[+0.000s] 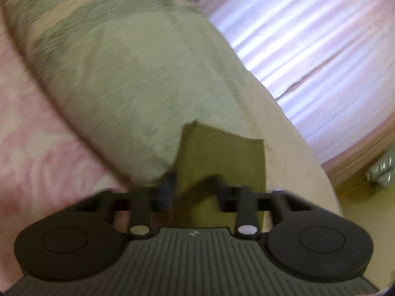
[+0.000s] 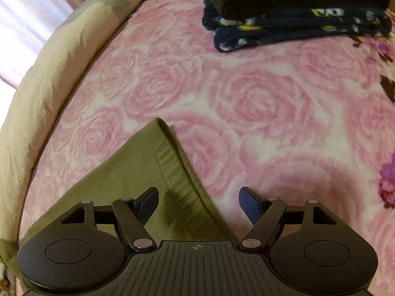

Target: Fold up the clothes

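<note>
My left gripper is pinched shut on a corner of the olive garment. The cloth rises between the fingertips and hides part of them, and this view is blurred. Beyond the corner lies a pale green pillow, running from upper left to lower right, with the pink blanket to its left and a curtain to its right.

In the right wrist view, the garment lies flat on the blanket. It forms a wedge whose tip points away from me. Its stitched hem runs from that tip back toward the gripper, angled down and to the right. This hem is the long axis that matters for the next move.

My right gripper stands wide open and holds nothing. It points steeply down at the bed. The hem passes between the fingers, nearer the left fingertip; the right fingertip is over bare blanket. No pad touches cloth that I can see.

I judge that the right gripper must drop and close on the hem edge, so both hands hold the garment for the fold. A stack of folded dark clothes sits at the far side, well apart.
</note>
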Available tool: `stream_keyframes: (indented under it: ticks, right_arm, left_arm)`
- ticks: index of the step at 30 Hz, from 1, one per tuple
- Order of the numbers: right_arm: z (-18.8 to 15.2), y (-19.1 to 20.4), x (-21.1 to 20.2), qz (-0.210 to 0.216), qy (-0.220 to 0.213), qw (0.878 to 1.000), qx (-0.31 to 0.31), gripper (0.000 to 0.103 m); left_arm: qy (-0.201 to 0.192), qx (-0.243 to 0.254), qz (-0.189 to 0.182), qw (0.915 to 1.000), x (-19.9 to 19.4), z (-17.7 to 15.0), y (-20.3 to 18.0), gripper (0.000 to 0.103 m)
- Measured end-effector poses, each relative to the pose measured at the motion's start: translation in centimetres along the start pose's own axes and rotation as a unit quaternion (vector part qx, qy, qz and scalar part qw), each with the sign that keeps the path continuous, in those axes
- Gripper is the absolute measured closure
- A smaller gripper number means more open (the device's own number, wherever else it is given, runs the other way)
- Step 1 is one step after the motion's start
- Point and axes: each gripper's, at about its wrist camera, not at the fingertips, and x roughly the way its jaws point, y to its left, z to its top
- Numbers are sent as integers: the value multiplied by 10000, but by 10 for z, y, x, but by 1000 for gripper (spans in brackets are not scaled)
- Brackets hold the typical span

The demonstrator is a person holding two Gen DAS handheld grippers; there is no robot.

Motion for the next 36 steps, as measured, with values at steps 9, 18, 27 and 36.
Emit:
stream_keyframes:
  ticks: [9,18,27,36]
  right_arm:
    - [8,12,11,-19,-125,9998,-130,28]
    - [30,26,14,-189,-517,9960,-703,28]
    - [36,23,11,668,-300,9881,-1349,28]
    - [47,46,36,-532,-929,9585,-2643,28]
  left_arm:
    - [-294,991,909,9905,-42,3,31,101]
    - [-297,892,2003,9752,-48,-8,72,90]
    - [68,431,1360,9897,-116,-37,50,86]
    - [1178,1041,442,9866,-157,-137,-9,86]
